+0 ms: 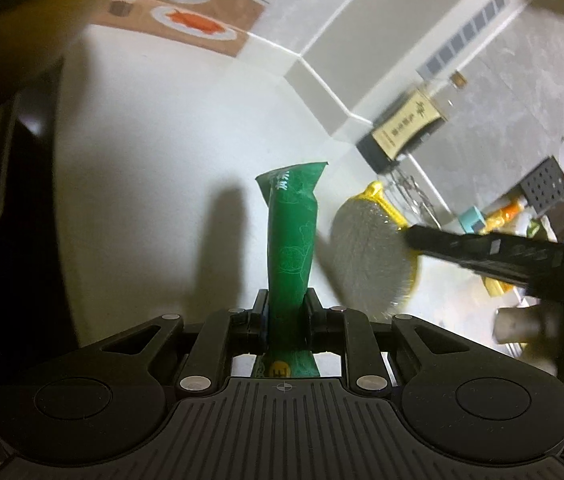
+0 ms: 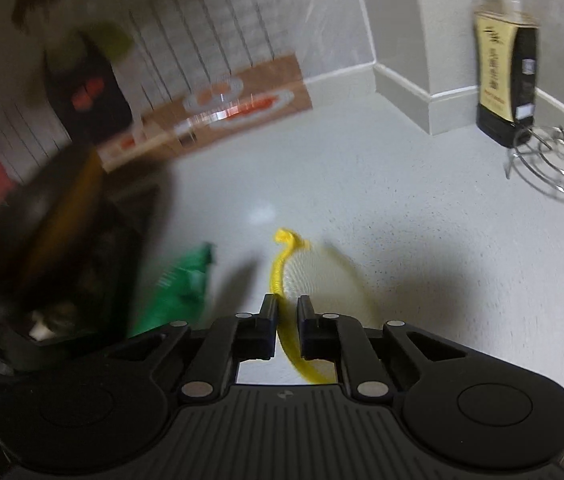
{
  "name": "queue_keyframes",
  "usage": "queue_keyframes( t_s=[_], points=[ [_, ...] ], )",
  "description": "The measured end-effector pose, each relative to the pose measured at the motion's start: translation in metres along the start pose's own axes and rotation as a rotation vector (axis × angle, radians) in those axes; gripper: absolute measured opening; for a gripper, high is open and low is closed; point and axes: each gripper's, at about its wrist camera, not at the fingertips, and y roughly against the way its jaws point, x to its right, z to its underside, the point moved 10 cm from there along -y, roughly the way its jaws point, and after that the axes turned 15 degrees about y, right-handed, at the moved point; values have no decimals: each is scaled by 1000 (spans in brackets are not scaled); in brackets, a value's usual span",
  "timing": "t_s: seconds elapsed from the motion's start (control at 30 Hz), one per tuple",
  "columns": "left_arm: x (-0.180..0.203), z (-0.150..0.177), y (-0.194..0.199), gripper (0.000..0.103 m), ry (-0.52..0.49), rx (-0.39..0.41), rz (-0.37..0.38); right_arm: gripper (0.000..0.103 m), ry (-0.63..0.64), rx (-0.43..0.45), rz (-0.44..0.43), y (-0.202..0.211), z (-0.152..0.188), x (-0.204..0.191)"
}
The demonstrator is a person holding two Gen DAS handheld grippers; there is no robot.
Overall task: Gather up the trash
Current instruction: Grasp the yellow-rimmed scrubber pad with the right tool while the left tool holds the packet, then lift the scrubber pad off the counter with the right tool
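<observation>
Wrapper [image 1: 290, 248] clamped left, scrubber [image 1: 370, 252] seemingly pinched right.

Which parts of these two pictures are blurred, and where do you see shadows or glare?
Left wrist view: the green wrapper is sharp, casting a dark shadow on the counter; top left is smeared. Right wrist view: the left side is motion-blurred, the wrapper too; a faint glare spot sits beyond the yellow-rimmed scrubber.

Two grippers are in view: the left gripper [image 1: 285, 312] and the right gripper [image 2: 287, 322]. On or over the white desk [image 1: 154, 152] there is one green wrapper [image 1: 292, 248], one yellow-rimmed mesh scrubber [image 1: 366, 256], one dark bottle [image 1: 402, 132] with a tan label, one wire rack [image 2: 554, 168], and one printed mat [image 1: 186, 20] picturing two plates of food.
</observation>
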Motion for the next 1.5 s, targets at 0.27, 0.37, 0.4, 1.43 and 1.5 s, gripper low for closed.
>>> queue_keyframes(
  t_s=[0.27,0.37,0.4,1.43,1.5],
  points=[
    [30,23,-19,21,-89,-64,3,10,-85,27,76,31,30,35],
    [36,29,-27,21,-119,-87,-8,10,-94,35,73,36,39,34],
    [36,31,-29,21,-124,-95,-10,11,-90,37,67,35,41,32],
    [1,18,-12,21,-39,-41,-70,35,138,-35,-1,-15,28,-53],
    [0,17,-11,21,-37,-40,-70,35,137,-42,-2,-17,29,-54]
  ],
)
